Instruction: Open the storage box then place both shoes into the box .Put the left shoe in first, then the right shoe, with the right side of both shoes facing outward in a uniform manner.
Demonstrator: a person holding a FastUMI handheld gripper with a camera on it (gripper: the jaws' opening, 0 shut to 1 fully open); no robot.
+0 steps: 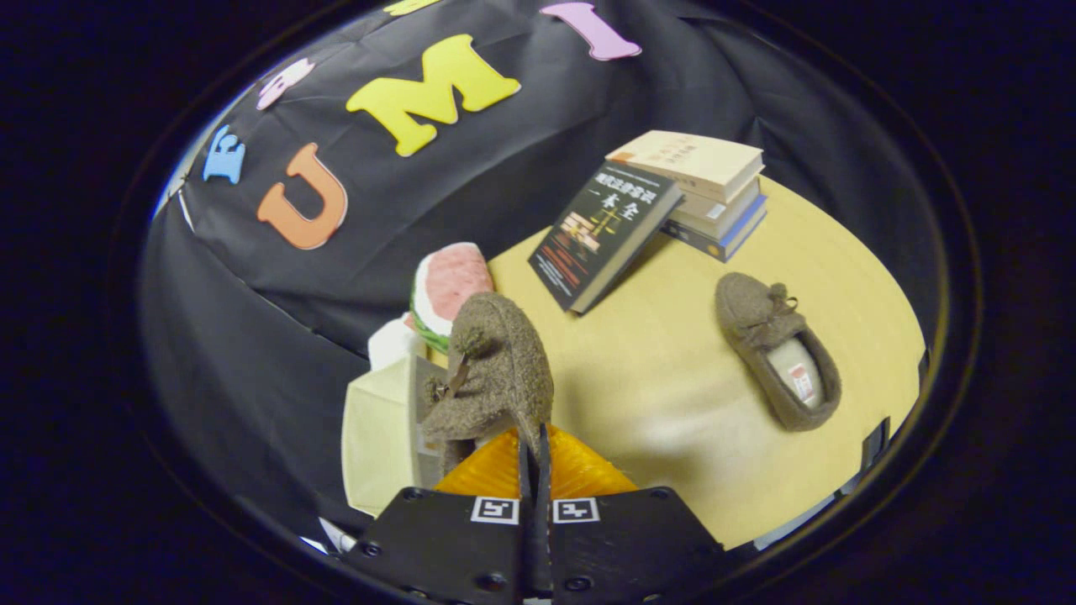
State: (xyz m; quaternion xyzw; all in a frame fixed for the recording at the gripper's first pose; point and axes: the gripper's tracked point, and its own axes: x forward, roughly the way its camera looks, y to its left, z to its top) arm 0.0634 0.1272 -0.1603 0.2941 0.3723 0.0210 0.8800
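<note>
Pale wooden table (672, 395) spreads under the action, storage box (382, 428) open just ahead of the fingers. Gripper (535, 458) is clamped tight on 1 brown shoe (496, 370), carrying it over the box. Second shoe (777, 353) waits well apart, near the books (672, 202). So, seemingly: box open, 1 shoe nearly in, 1 left.
</note>
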